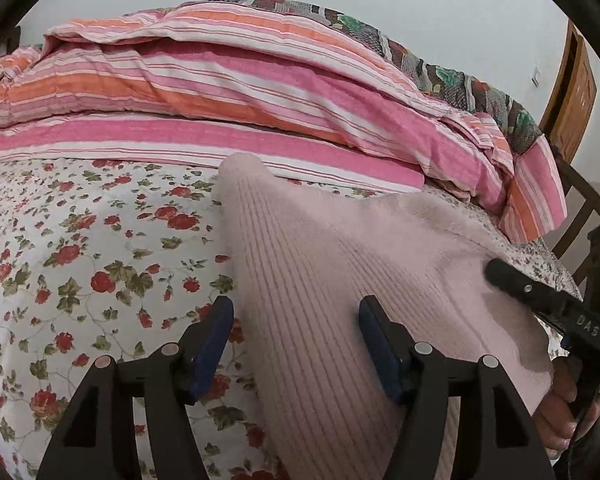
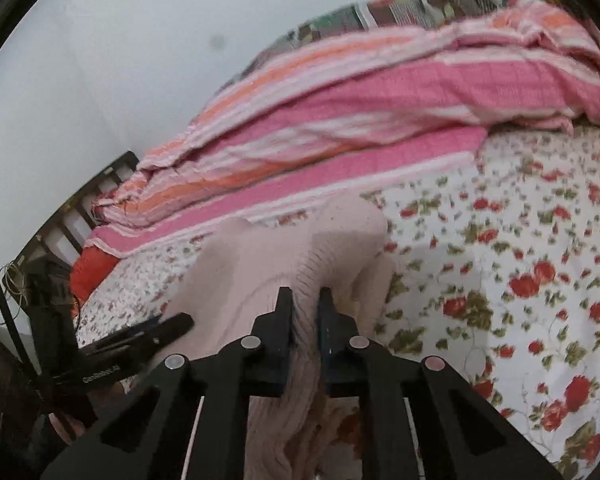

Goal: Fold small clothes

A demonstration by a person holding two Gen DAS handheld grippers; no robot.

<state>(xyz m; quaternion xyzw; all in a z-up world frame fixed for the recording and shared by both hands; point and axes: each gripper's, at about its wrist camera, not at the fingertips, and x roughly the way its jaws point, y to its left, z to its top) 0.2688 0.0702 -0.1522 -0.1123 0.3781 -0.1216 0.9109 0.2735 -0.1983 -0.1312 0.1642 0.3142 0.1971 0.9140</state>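
Pale grey wall (image 1: 380, 8) closes off the far side of the room, and a bed fills nearly everything below it, spread with a white floral sheet (image 1: 80, 248) scattered with red roses. Along the wall side of the bed lies a bunched striped quilt (image 1: 228, 92) in pink, orange and white, with a darker patterned blanket (image 1: 452, 76) showing behind it. A wooden door (image 1: 576, 92) stands at the far right of the left wrist view, and a slatted bed frame (image 2: 80, 208) shows at the quilt's end in the right wrist view.

On the sheet, in front of the quilt, sits the pink ribbed sweater (image 1: 340, 264), partly raised off the bed into a ridge.

Both hands point downward at a slant toward the bed. The right gripper (image 2: 306, 300) has its jaws drawn nearly together, pinching a gathered fold of the sweater that runs up between the pads and back under the tool. The left gripper (image 1: 296, 312) has its jaws standing well apart; the ribbed knit lies between them, against the right-hand finger (image 1: 376, 340), and the pads do not press on it. A bare hand (image 1: 560, 412) grips the right tool's handle at the left wrist view's lower right edge.
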